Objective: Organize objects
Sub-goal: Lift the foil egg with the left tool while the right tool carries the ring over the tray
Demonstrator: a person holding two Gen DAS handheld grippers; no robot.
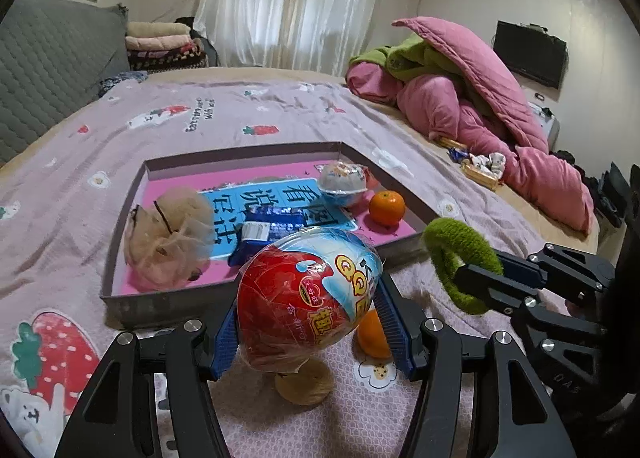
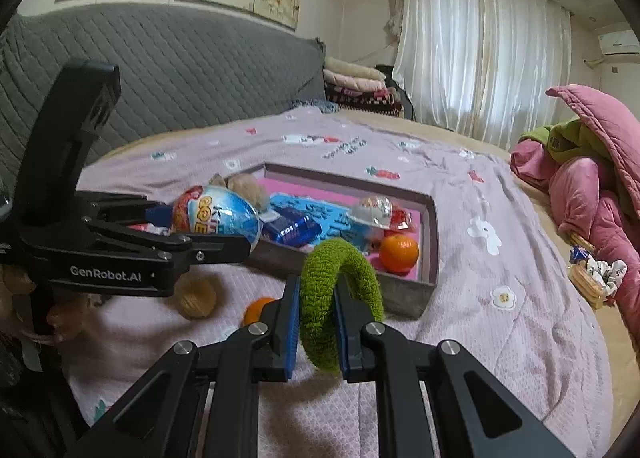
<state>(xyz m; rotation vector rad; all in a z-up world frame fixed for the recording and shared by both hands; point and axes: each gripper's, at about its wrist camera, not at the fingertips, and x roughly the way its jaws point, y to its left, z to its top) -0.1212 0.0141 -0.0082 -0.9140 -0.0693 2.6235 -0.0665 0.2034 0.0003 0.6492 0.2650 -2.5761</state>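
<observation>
My left gripper (image 1: 308, 318) is shut on a big red and blue wrapped toy egg (image 1: 308, 290), held above the bedspread just in front of the shallow grey tray (image 1: 160, 302). My right gripper (image 2: 318, 322) is shut on a fuzzy green hair ring (image 2: 340, 258), lifted off the bed to the right of the egg. That ring (image 1: 452, 238) shows in the left wrist view too. In the tray lie a beige mesh scrunchie (image 1: 168, 238), a blue packet (image 1: 272, 226), a smaller toy egg (image 1: 344, 182) and a tangerine (image 1: 386, 208).
On the bedspread under the grippers sit a walnut (image 1: 304, 386) and a second tangerine (image 1: 372, 334). A heap of pink and green quilts (image 1: 480, 98) fills the far right, with snack wrappers (image 1: 480, 166) beside it. A grey padded headboard (image 2: 180, 70) stands at the left.
</observation>
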